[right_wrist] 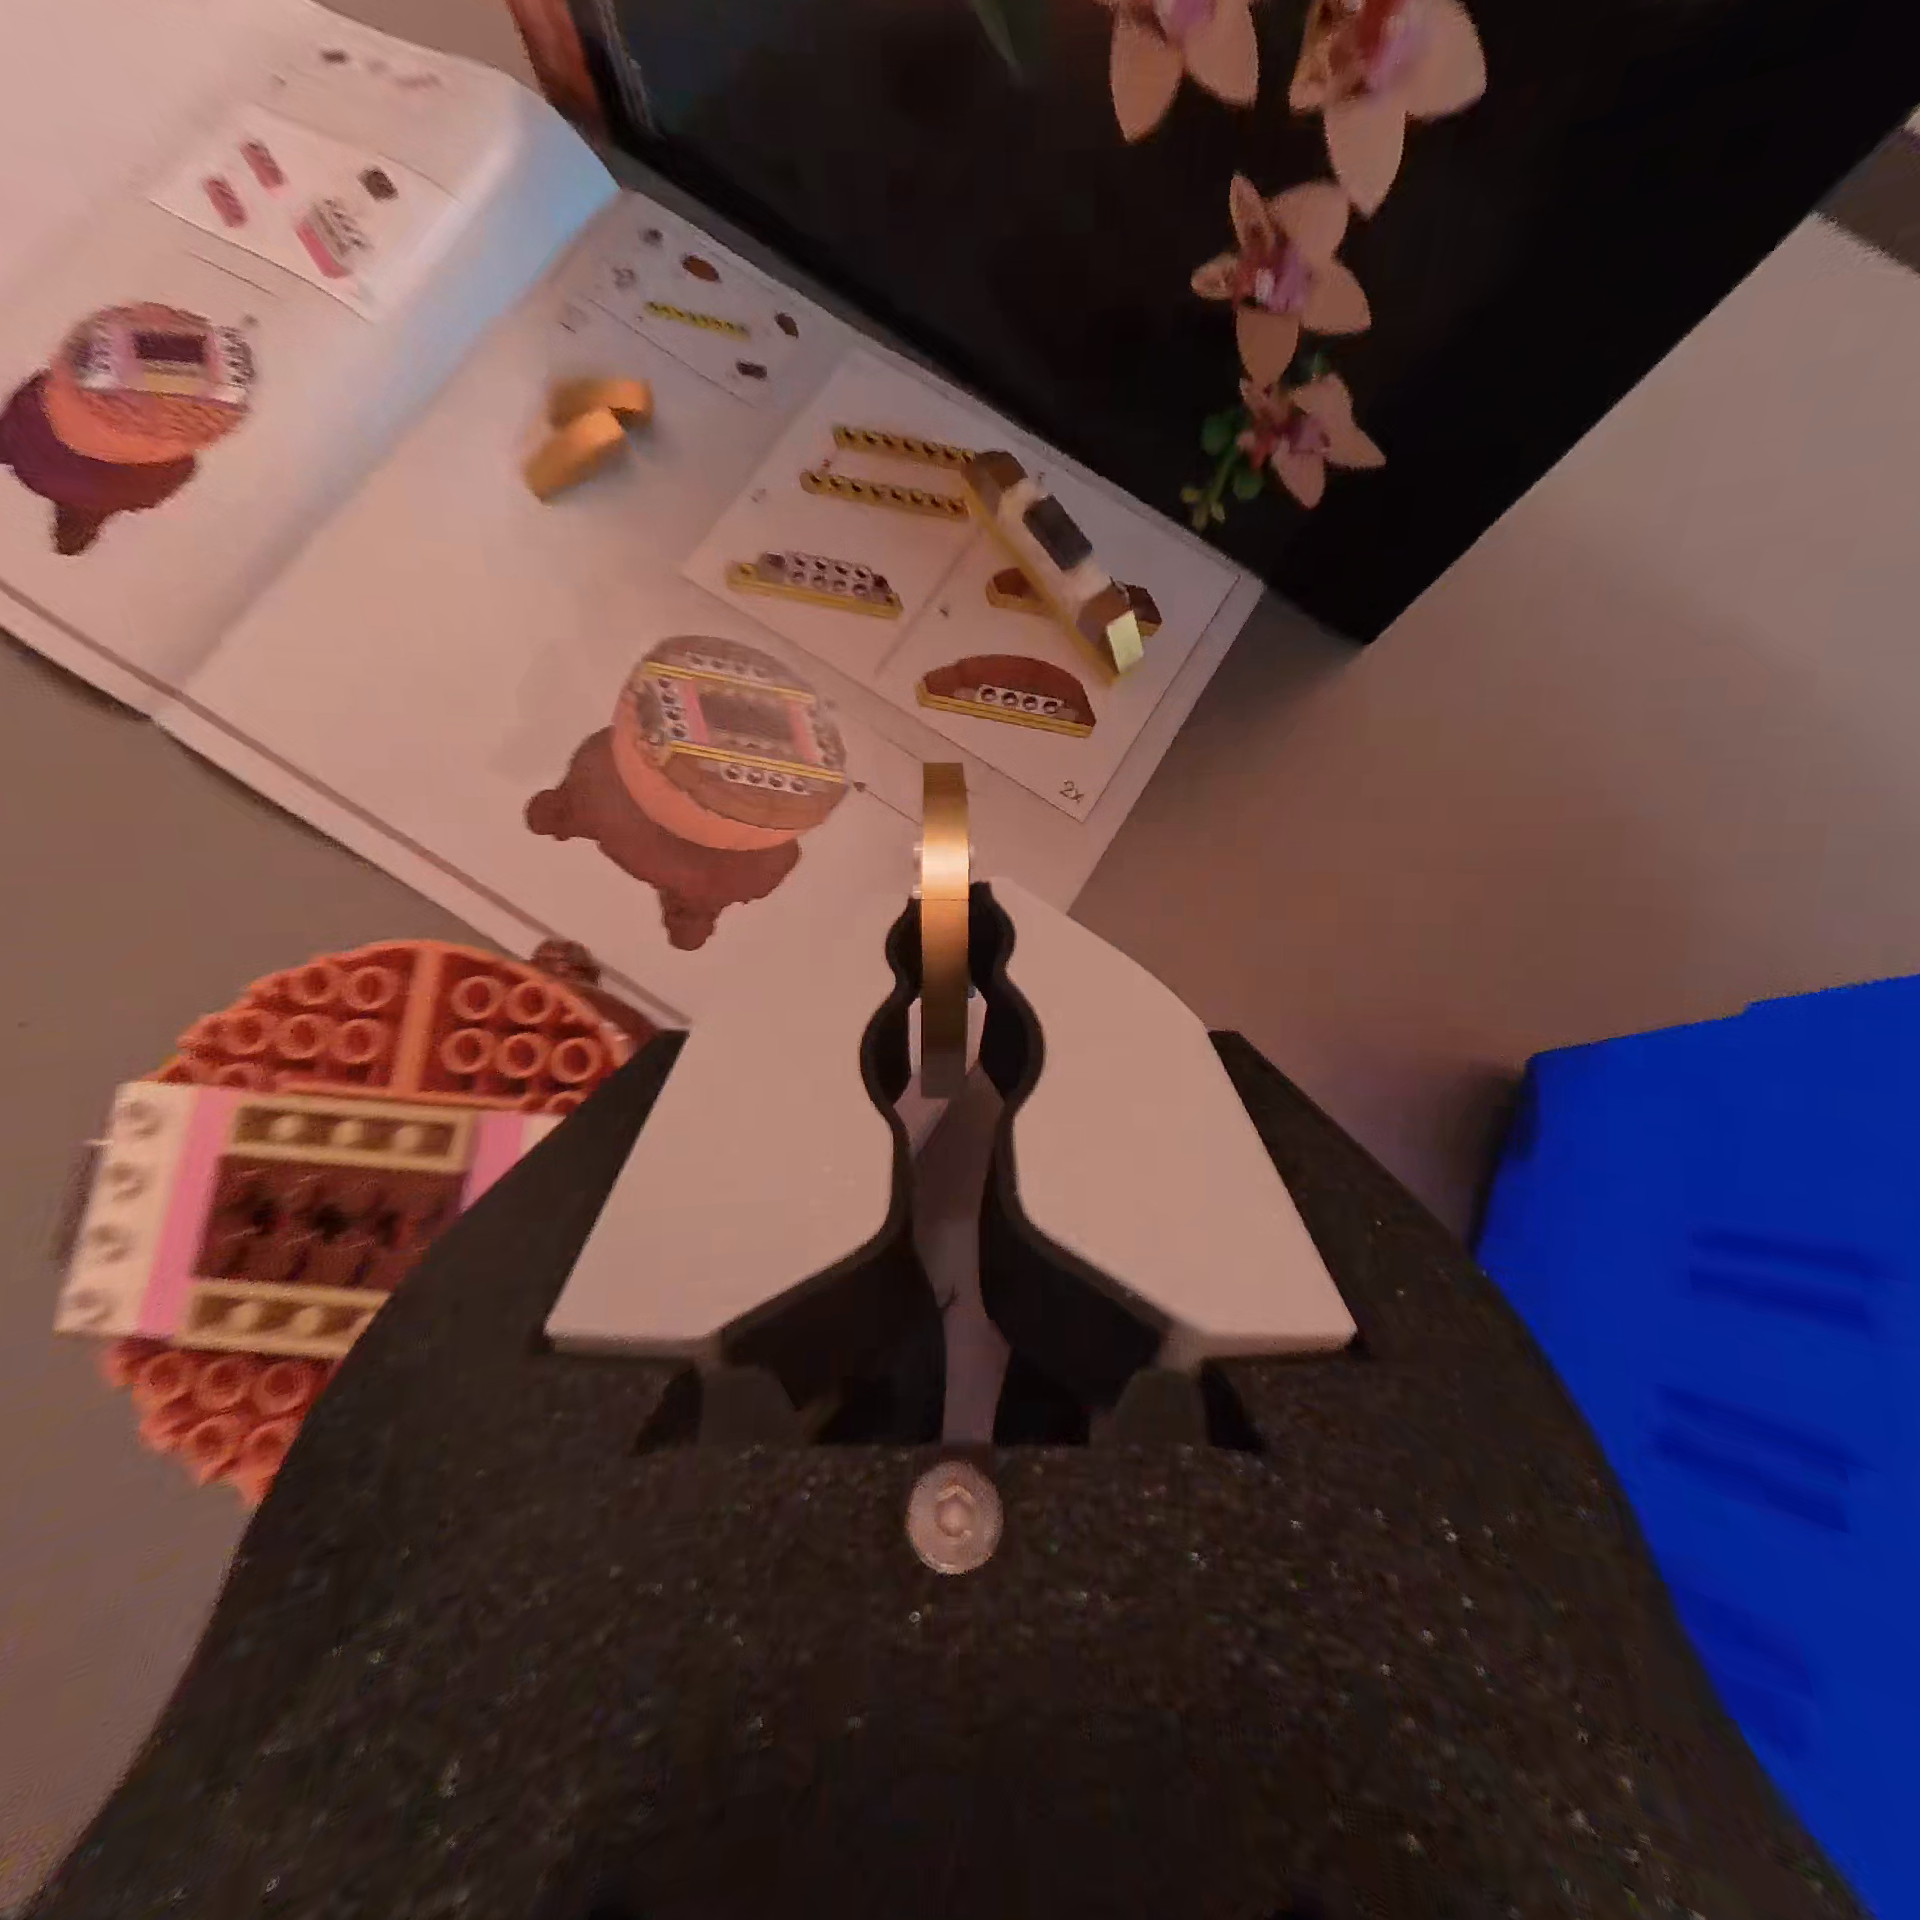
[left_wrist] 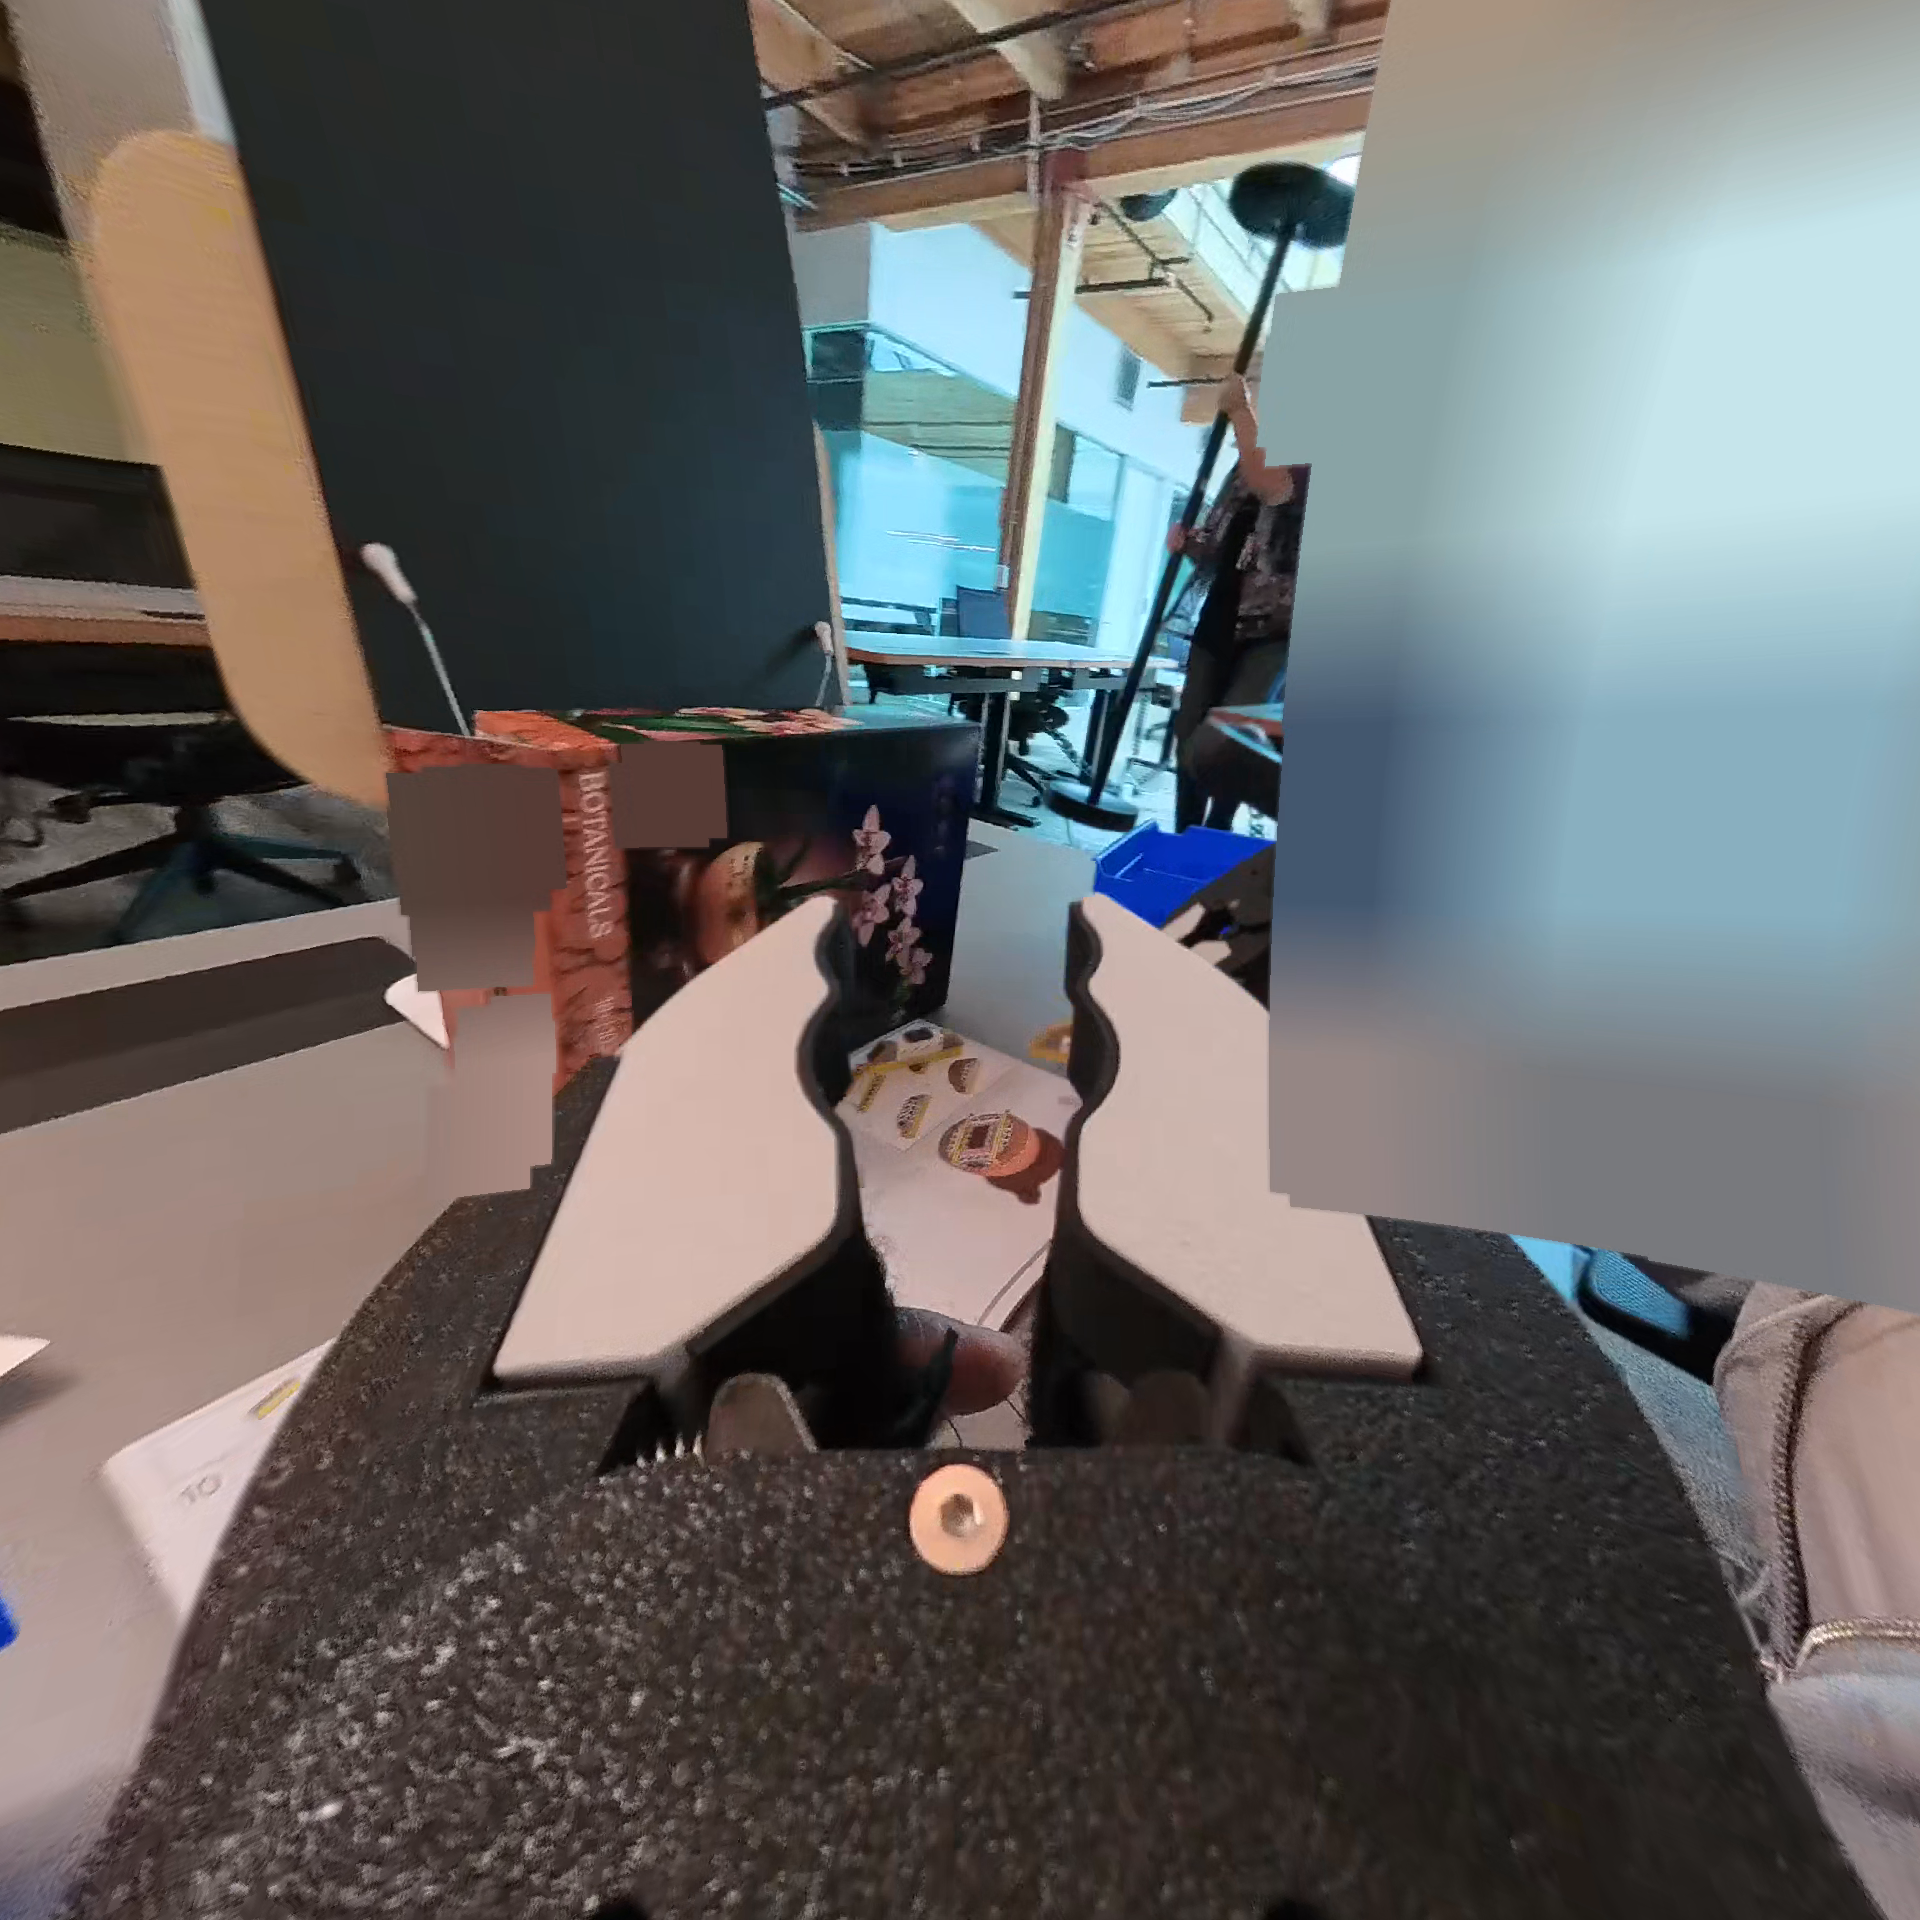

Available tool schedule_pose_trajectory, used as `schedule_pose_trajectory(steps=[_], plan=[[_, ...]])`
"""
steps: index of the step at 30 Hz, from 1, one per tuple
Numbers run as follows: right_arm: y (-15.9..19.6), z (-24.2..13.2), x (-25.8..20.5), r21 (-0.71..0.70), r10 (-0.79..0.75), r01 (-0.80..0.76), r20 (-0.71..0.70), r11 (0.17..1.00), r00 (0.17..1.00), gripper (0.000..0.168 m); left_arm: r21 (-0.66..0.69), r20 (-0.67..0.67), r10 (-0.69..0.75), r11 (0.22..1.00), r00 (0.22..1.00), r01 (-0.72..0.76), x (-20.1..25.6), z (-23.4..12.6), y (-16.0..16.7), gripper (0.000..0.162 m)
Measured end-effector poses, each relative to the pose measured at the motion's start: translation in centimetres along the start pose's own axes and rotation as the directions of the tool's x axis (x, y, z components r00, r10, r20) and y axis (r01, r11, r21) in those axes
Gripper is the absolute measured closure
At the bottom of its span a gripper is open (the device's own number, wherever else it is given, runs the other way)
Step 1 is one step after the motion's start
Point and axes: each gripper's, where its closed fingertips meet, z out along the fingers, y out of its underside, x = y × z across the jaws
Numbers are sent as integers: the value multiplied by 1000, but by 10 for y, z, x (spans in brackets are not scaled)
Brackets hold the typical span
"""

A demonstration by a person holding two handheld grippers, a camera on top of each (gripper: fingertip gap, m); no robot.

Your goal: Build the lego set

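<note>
Left gripper (left_wrist: 951, 935), fingers apart and empty, above the counter (left_wrist: 208, 1195); instruction booklet (left_wrist: 956, 1122) centre, set box (left_wrist: 790, 862) at 11 o'clock.

The left wrist view is looking nearly level from just above the table, out along the left gripper (left_wrist: 951, 935), with its fingers standing apart. Beyond the jaws it is taking in the lego box (left_wrist: 790, 862), the open instruction booklet (left_wrist: 966, 1132) below the gap, and the room far behind. The right wrist view is looking steeply down from close range along the right gripper (right_wrist: 943, 914); the same booklet (right_wrist: 436, 582) and box (right_wrist: 987, 260) are lying ahead of its jaws.
</note>
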Motion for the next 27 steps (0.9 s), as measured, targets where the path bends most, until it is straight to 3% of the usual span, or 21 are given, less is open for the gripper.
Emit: schedule_pose_trajectory(steps=[8,11,17,20,27], plan=[[16,20,5,-38,1,0,19,999,1000,160,34,34,-13,999,999,12,-8,-12,1,125],[17,15,5,-60,3,-2,13,998,1000,140,18,28,-6,1000,1000,6,-7,-9,4,125],[-45,1,18,68,-189,190,-22,979,982,138,11,23,24,1000,999,-24,-7,-9,6,126],[-50,31,24,-34,-308,310,64,950,949,138,19,8,4,1000,1000,-5,-5,-9,6,127],[-35,78,32,-217,-398,431,180,876,900,147,12,-24,25,1000,999,-25,3,-15,10,128]])
